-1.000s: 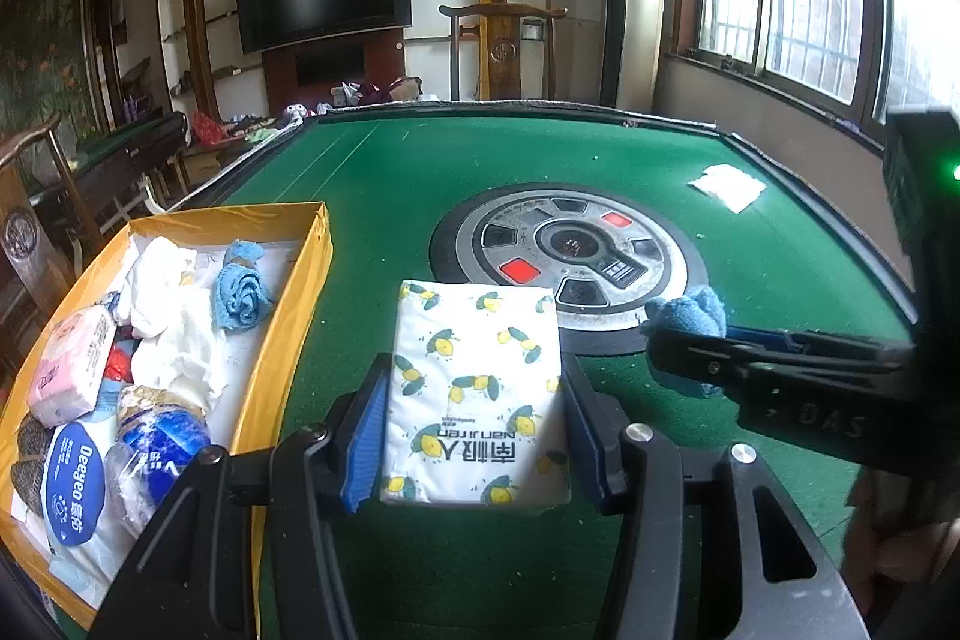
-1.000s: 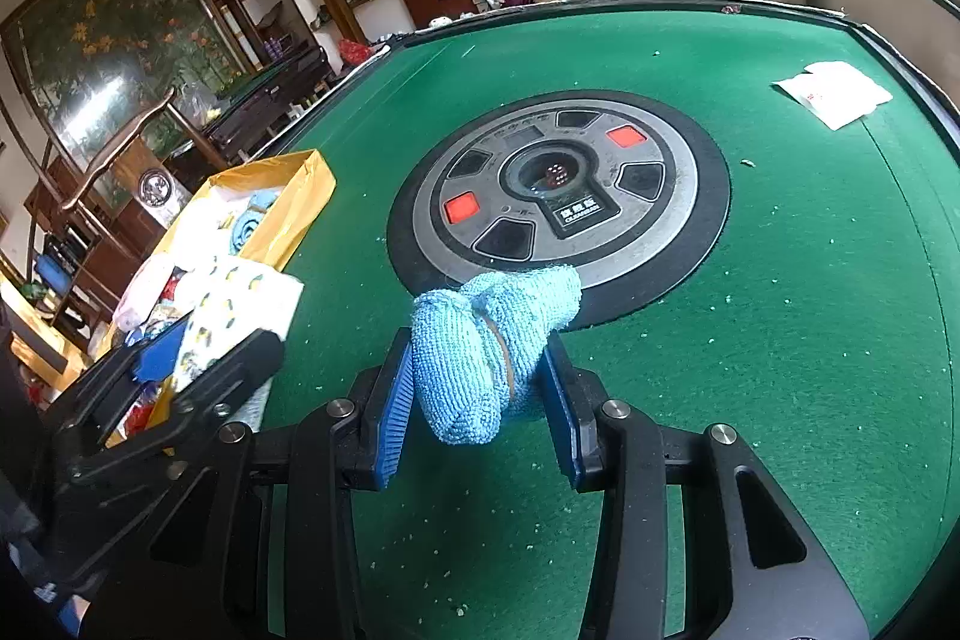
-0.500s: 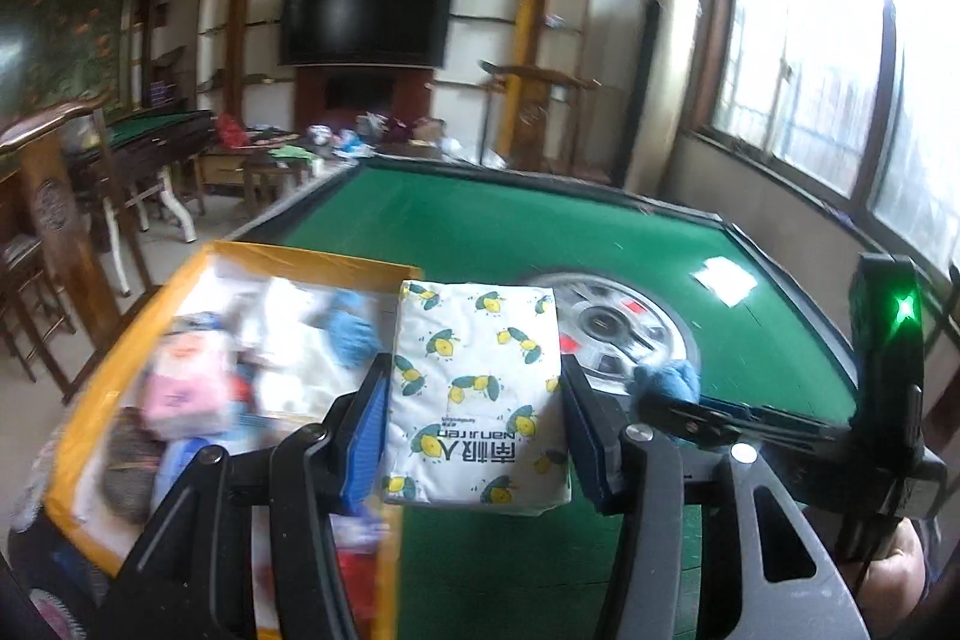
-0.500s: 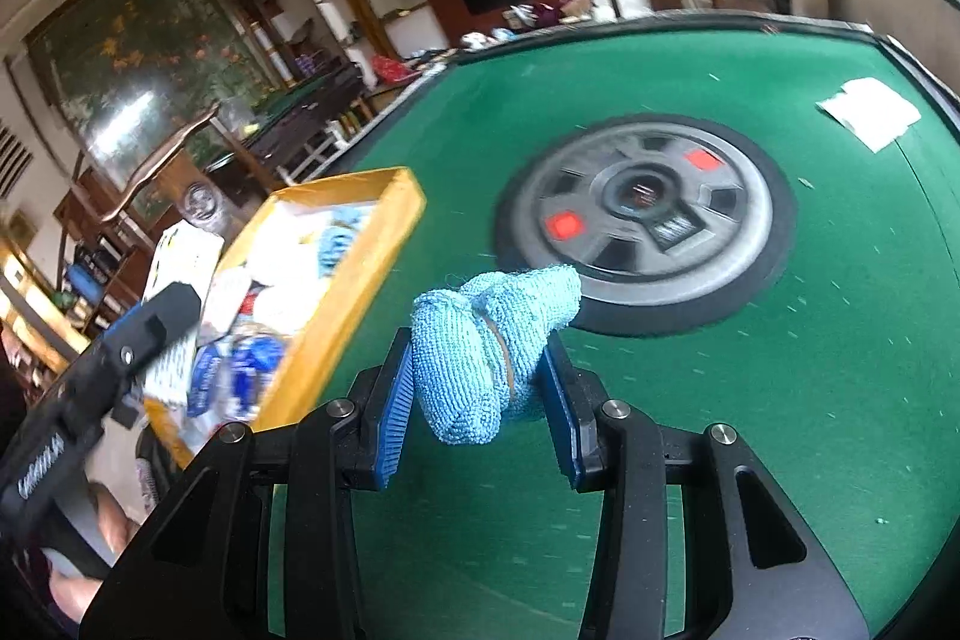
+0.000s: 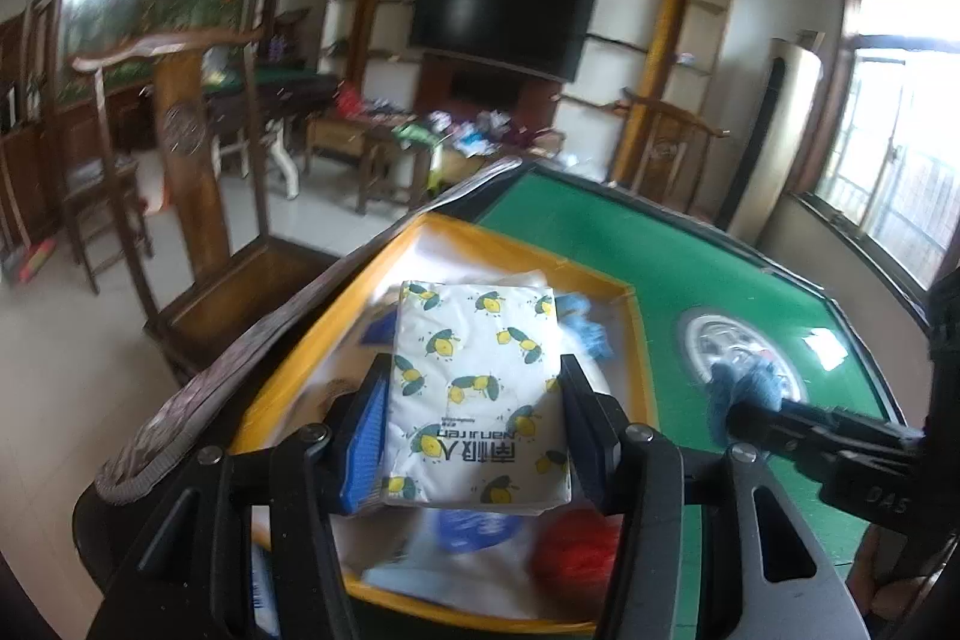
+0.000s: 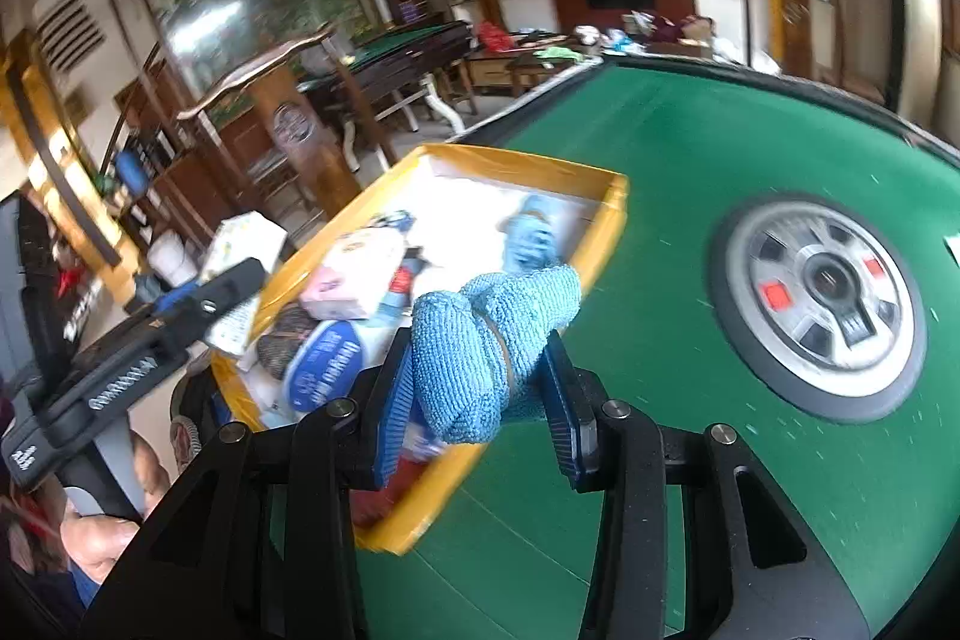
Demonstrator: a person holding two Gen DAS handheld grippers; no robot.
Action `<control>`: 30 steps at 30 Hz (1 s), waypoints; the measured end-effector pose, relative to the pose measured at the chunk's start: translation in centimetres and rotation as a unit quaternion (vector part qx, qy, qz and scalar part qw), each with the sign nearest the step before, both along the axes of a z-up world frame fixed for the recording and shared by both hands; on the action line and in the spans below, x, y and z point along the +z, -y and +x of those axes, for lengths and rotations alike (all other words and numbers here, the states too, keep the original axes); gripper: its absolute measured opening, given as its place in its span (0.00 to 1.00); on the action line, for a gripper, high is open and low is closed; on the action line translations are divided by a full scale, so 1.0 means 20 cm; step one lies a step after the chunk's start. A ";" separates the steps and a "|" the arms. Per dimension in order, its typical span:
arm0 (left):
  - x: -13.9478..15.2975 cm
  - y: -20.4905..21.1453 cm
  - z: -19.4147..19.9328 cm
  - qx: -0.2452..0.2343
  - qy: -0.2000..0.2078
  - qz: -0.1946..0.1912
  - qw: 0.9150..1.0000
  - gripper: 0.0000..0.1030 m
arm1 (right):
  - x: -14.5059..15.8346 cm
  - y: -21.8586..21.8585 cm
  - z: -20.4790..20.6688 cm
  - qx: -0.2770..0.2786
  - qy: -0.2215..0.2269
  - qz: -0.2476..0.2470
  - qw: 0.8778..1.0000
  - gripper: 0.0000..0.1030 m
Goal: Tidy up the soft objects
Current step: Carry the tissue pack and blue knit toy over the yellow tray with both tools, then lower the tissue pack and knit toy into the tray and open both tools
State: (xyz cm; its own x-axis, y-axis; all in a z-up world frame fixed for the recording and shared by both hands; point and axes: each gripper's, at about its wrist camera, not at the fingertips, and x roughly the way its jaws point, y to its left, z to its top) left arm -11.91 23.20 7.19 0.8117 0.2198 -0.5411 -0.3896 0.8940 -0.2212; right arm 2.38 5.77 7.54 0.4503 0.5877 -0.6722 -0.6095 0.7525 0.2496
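Blue-padded jaws of the left gripper point(image 5: 471, 430) clamp a lemon-printed white tissue pack point(image 5: 474, 388) at frame centre, over the yellow tray point(image 5: 288, 370); the right gripper point(image 6: 480, 400) pinches a rolled blue terry cloth point(image 6: 486, 340).

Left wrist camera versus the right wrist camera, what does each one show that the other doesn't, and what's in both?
Only the left wrist view shows the window and the print on the lemon-print tissue pack, clamped in the left gripper. Only the right wrist view shows the pink pack in the yellow box and a hand. Both show the box, the green table, the television, and the blue cloth in the right gripper.
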 end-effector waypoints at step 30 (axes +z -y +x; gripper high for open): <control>-0.18 -0.10 0.05 -0.002 -0.051 0.001 0.999 0.51 | -0.18 -0.49 0.24 0.012 -0.031 -0.059 0.998 0.39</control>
State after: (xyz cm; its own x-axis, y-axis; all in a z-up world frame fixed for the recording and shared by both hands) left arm -10.99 25.17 3.60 0.7531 0.2183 -0.6206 -0.4069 0.8958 -0.1787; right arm 7.13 15.65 4.02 0.3920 0.5130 -0.7636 -0.6145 0.7638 0.1977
